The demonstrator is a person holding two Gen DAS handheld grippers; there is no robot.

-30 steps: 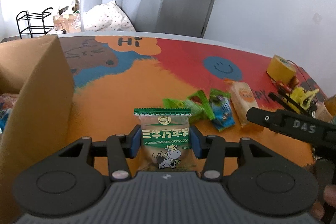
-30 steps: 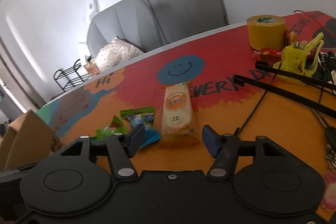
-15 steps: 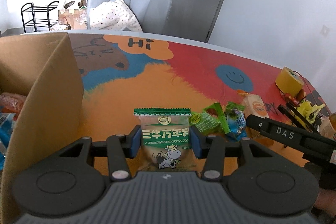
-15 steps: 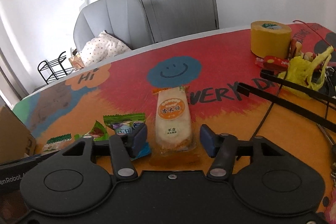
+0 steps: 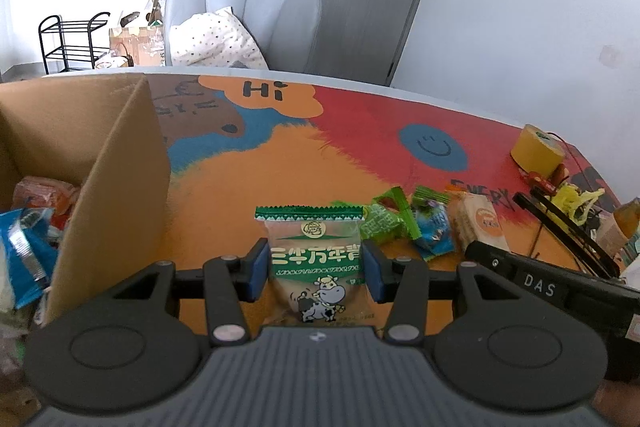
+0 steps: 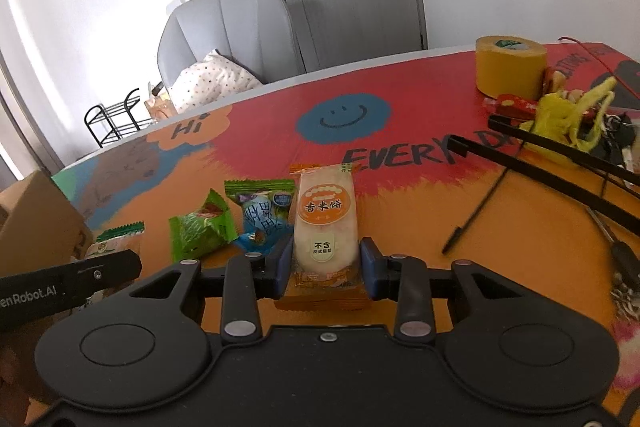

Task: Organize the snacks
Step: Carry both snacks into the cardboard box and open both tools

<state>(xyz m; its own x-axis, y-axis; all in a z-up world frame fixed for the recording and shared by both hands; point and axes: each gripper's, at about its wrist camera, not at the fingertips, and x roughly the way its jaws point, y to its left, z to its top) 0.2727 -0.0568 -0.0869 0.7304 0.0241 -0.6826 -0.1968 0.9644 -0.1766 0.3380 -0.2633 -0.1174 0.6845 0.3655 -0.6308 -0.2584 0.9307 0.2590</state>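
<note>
My left gripper [image 5: 315, 269] is shut on a green and clear cow-print snack pack [image 5: 316, 259], held above the table just right of the cardboard box [image 5: 120, 163]. The box holds several snacks [image 5: 28, 239]. My right gripper [image 6: 325, 267] has its pads against both sides of an orange rice cracker pack [image 6: 326, 227] that lies on the table. A blue candy [image 6: 264, 219] and a green candy [image 6: 202, 229] lie just left of it. The rice cracker pack also shows in the left wrist view [image 5: 478, 223].
A yellow tape roll [image 6: 510, 67], a yellow bag [image 6: 564, 119], black rods [image 6: 560, 171] and cables lie at the right. The colourful mat [image 5: 320, 163] covers the table. A grey chair [image 5: 248, 7] stands behind the table.
My left gripper has carried the cow-print pack left toward the box, whose inside now shows. My right gripper has moved onto the rice cracker pack and closed its fingers around it.
</note>
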